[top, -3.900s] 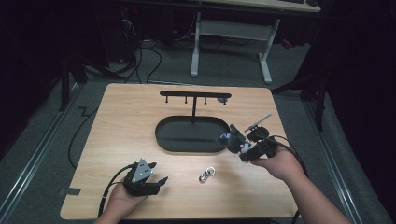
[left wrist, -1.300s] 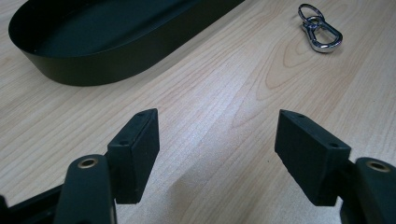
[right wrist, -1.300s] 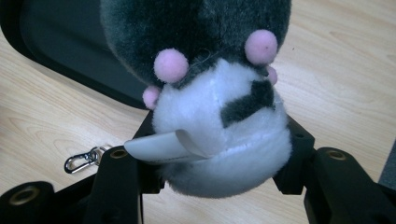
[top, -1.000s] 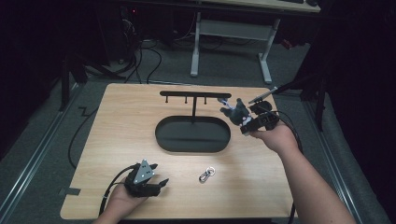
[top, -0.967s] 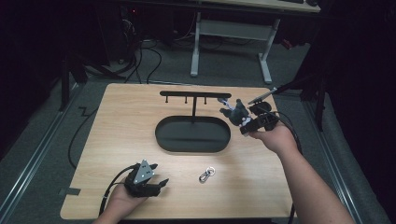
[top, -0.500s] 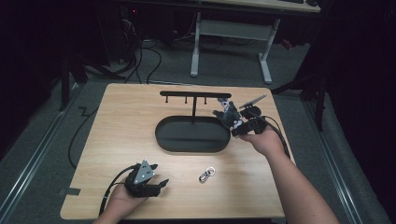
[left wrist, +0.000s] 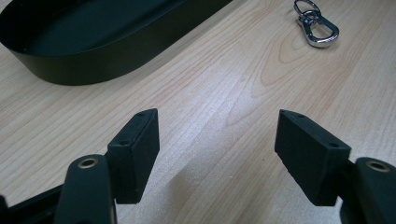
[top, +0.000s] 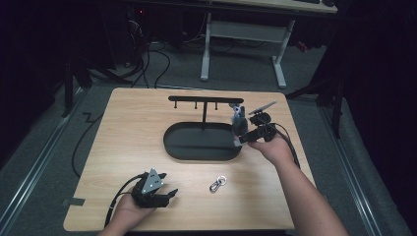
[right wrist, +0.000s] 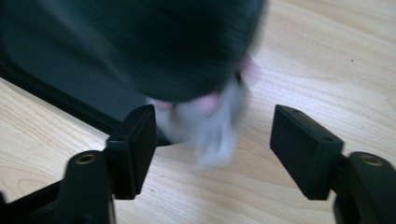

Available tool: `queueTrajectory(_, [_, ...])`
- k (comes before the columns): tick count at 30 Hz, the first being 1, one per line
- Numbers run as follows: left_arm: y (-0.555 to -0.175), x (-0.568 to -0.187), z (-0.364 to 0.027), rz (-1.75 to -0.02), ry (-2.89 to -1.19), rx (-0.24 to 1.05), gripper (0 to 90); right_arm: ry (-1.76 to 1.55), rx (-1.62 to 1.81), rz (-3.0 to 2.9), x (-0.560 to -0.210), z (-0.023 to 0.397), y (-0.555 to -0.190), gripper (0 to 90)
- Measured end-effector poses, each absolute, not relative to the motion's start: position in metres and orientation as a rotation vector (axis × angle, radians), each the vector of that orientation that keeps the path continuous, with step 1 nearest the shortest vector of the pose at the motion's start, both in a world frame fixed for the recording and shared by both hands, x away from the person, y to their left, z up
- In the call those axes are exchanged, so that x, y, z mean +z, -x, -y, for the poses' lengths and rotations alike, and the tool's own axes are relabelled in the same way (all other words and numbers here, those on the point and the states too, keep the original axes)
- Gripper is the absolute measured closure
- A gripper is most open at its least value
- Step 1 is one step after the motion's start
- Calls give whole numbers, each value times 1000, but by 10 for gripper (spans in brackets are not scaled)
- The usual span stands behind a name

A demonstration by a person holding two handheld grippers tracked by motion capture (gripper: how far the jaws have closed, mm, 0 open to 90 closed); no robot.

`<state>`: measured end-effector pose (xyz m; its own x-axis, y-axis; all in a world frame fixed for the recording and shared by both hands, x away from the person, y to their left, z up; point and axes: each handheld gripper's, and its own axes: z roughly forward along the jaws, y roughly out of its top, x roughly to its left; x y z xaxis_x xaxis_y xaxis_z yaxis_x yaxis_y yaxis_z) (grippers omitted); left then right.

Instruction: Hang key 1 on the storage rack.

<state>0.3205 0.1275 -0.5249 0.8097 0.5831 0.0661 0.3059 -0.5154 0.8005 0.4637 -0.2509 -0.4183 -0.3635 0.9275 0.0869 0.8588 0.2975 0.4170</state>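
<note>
Plush toy [right wrist: 205, 116], small, grey and dark with pink spots, hangs in front of the right gripper [right wrist: 212, 128] and is blurred in the right gripper view. It sits between the two black jaws, which stand apart; neither pad presses on it, and the jaws have just been opening. In the high view the toy [top: 239, 120] is at the right end of the black oval tray [top: 196, 147], over or just beside its rim; whether it touches the tray cannot be told.

The right gripper [top: 241, 135] is held by the person's right hand [top: 275, 147] at that same end of the tray. A black T-shaped rack with short pegs [top: 204, 100] rises from the tray's far side.

A silver metal snap hook with a ring [top: 218, 184] lies on the light wooden table [top: 133, 123], near the tray's front edge and apart from both grippers. In the left gripper view the hook [left wrist: 317, 28] lies beyond the jaws.

The left gripper [top: 169, 195] rests low at the table's front left in the left hand [top: 130, 211]. Its jaws stand wide apart with only bare wood between them [left wrist: 215, 144].
</note>
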Motion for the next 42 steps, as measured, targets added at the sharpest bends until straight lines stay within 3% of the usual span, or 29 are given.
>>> queueTrajectory(4, [-320, -524, -127, -649, -2144, 415, 321, -1648, 621, -2377, -417, 253, -458, 319])
queueTrajectory(8, [-321, -524, -126, -660, -2137, 391, 339, -1604, 645, -2378, -412, 255, -445, 365])
queueTrajectory(10, [-321, -522, -126, -662, -2135, 384, 356, -1523, 659, -2387, -411, 254, -431, 437])
queueTrajectory(16, [-320, -521, -122, -668, -2132, 359, 386, -1445, 711, -2366, -413, 255, -404, 476])
queueTrajectory(30, [-318, -521, -118, -674, -2126, 348, 401, -1444, 1021, -2162, -490, 265, -318, 552])
queueTrajectory(42, [-315, -522, -121, -685, -2130, 352, 397, -1326, 1125, -2287, -510, 236, -303, 662])
